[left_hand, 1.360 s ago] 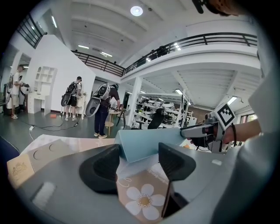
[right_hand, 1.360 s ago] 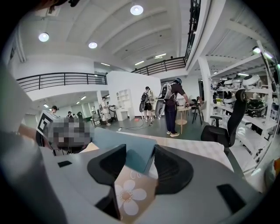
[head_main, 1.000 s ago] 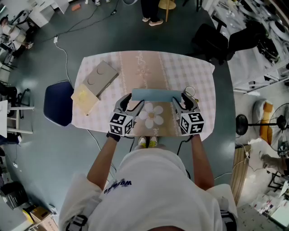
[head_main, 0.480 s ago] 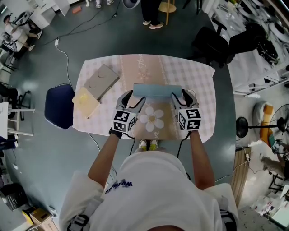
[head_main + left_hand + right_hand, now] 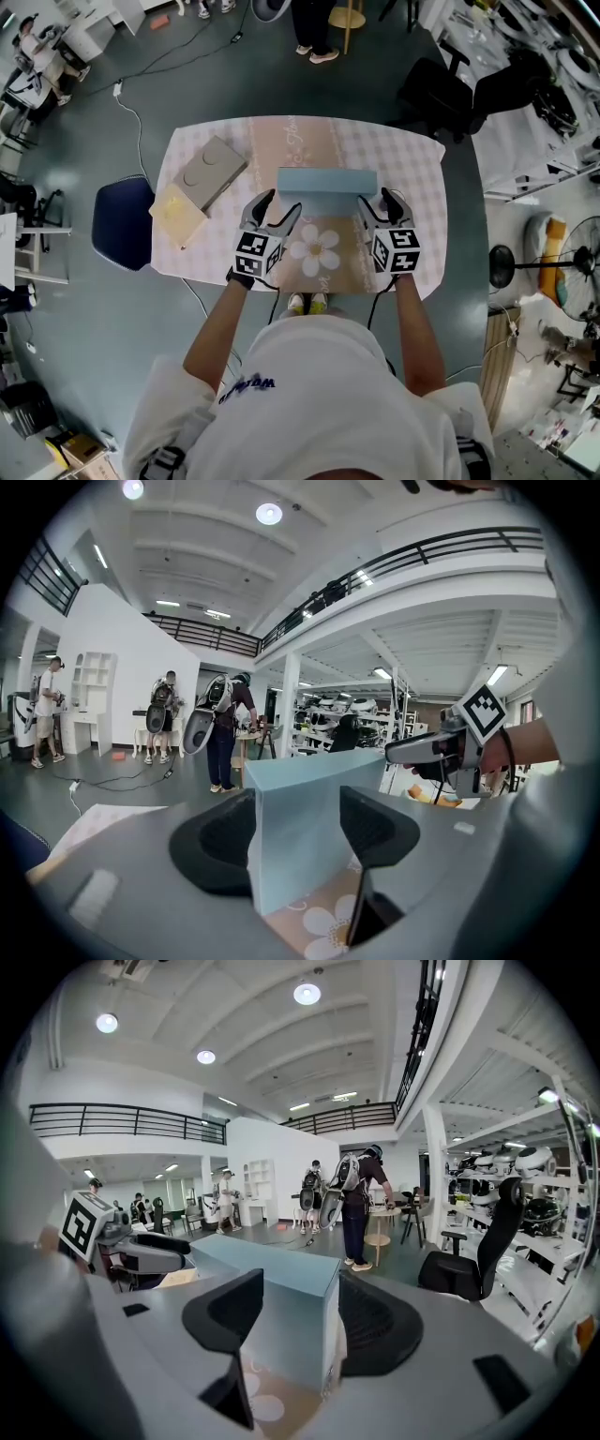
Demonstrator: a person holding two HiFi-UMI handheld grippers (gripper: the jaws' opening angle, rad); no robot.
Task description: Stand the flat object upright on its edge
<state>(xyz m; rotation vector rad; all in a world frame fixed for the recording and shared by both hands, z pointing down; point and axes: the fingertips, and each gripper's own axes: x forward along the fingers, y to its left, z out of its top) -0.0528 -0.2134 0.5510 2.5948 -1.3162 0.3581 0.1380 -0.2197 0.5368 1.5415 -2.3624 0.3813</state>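
blue slab [image 5: 295, 794] stands upright between the left claw [image 5: 305, 829].

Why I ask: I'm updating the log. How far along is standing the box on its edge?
Done: the blue box stands upright on its long edge on the table. In hand: its ends sit between both grippers' jaws. The left gripper is open around the box, and the jaws of the right gripper have just been opening. Left: draw both away and check it stays up.
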